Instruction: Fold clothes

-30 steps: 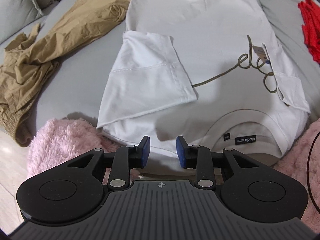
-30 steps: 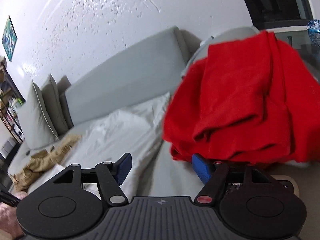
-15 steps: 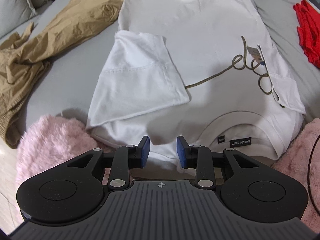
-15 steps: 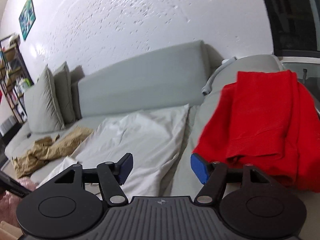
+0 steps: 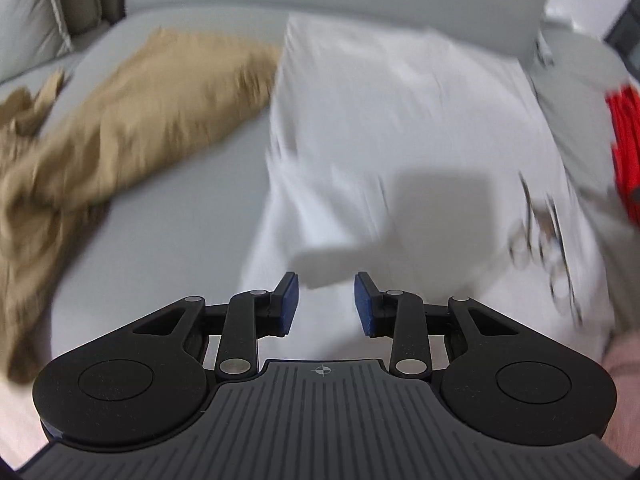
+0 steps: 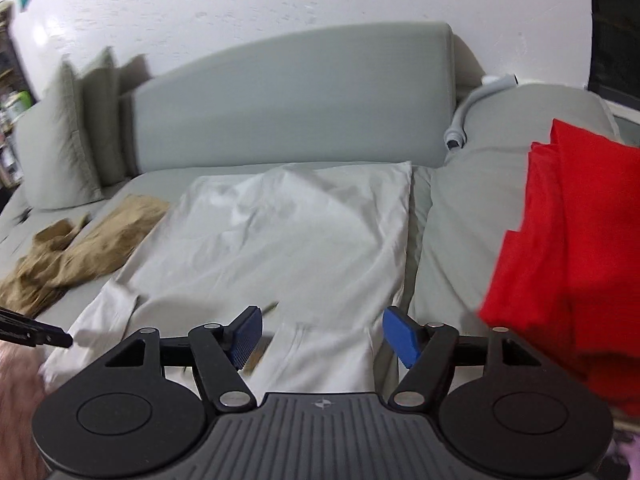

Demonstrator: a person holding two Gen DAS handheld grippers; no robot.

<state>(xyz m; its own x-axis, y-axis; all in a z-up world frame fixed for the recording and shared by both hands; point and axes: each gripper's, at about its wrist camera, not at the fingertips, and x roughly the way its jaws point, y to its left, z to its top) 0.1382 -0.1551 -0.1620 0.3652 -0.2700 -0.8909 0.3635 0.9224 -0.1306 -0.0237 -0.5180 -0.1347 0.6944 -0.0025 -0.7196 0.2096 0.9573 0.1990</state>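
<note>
Left wrist view blurs the white shirt (image 5: 400, 128); both claws, left (image 5: 326, 304) and right (image 6: 322, 336), spread empty

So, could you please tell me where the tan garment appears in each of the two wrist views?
Left wrist: the tan garment fills the upper left, blurred, lying on the grey sofa left of the white T-shirt.
Right wrist: the tan garment sits at the left edge, mid-height.
Shared landmark: the white T-shirt, directly right of it in both views.
</note>
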